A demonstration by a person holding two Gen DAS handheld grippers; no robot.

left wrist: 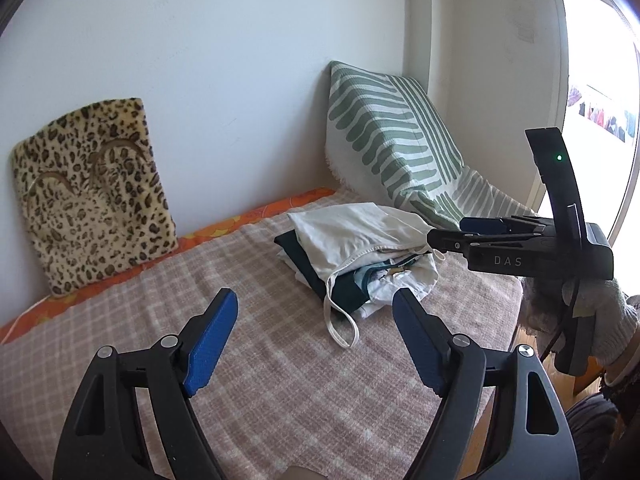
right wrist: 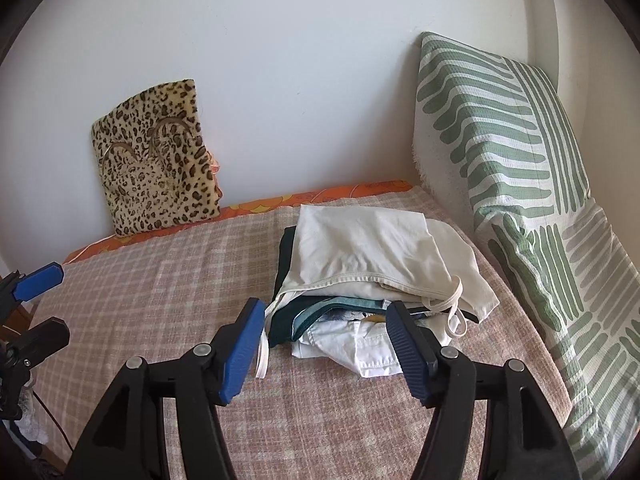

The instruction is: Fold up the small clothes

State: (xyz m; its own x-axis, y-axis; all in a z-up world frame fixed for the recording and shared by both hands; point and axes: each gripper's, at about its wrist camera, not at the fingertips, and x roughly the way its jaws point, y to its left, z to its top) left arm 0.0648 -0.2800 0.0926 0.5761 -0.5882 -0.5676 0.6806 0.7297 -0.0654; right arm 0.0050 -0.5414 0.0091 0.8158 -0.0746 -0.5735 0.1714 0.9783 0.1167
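Observation:
A stack of folded small clothes (left wrist: 356, 248) (right wrist: 372, 276) lies on the pink checked blanket (left wrist: 240, 360) (right wrist: 160, 300). A cream top with thin straps (right wrist: 368, 248) is on top, with dark teal and white pieces under it. My left gripper (left wrist: 316, 320) is open and empty, held above the blanket in front of the stack. My right gripper (right wrist: 324, 320) is open and empty, just in front of the stack's near edge. It also shows in the left wrist view (left wrist: 452, 236), at the stack's right side. The left gripper's fingertips (right wrist: 38, 276) show at the left edge of the right wrist view.
A leopard-print cushion (left wrist: 92, 192) (right wrist: 156, 164) leans on the wall at the back left. A green and white striped pillow (left wrist: 396, 140) (right wrist: 512, 168) stands at the back right. An orange sheet edge (left wrist: 240, 220) runs along the wall. A bright window (left wrist: 600, 100) is at the right.

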